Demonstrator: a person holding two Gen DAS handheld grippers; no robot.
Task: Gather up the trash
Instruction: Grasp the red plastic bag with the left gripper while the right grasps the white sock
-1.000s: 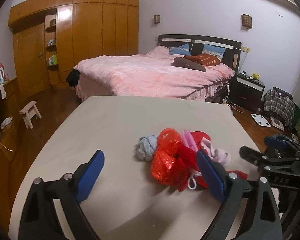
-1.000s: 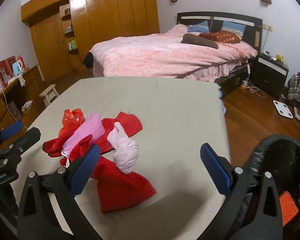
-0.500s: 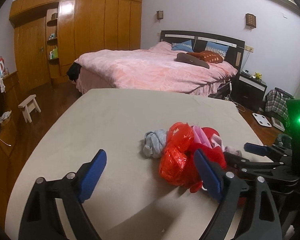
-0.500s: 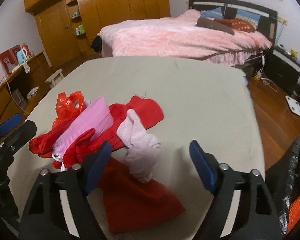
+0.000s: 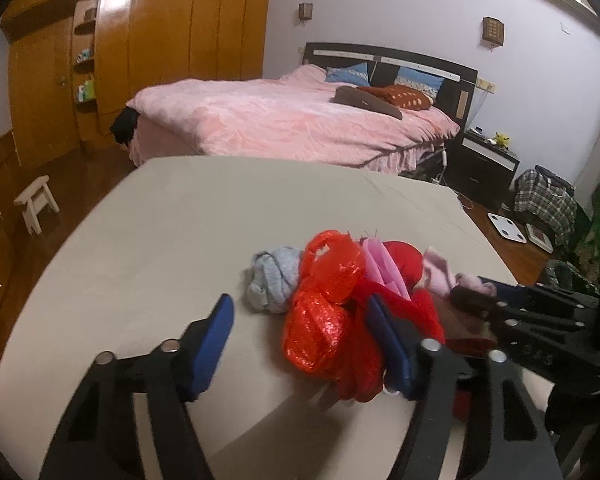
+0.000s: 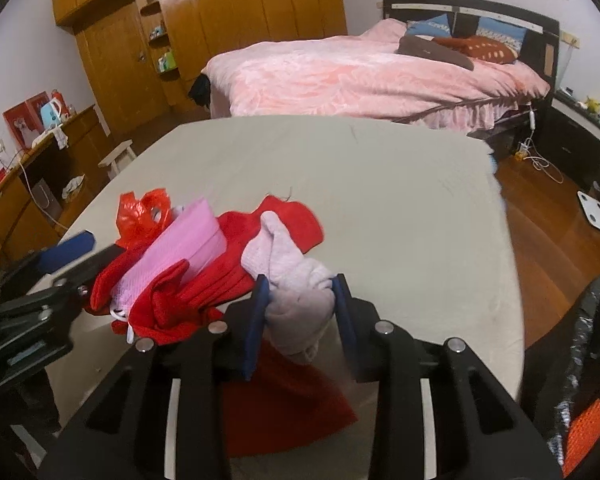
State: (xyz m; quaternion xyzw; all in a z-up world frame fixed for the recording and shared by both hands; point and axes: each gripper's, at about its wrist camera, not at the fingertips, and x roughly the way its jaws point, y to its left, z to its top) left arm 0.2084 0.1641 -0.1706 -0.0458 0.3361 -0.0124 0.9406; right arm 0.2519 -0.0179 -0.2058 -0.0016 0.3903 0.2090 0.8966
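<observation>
A heap of soft trash lies on the beige table: a red plastic bag, a grey sock, a pink cloth, red cloths and a pale pink sock. My right gripper is shut on the pale pink sock, jaws pressed against both its sides. My left gripper is open, its right finger against the red bag and red cloth, its left finger over bare table.
A black-lined trash bin stands at the table's right edge, with something orange inside. Beyond the table are a pink bed, a wooden wardrobe, a small stool and wood floor.
My right gripper moved forward onto the pile and closed on the pale pink sock. My left gripper moved closer to the pile, its right finger now at the red bag.
</observation>
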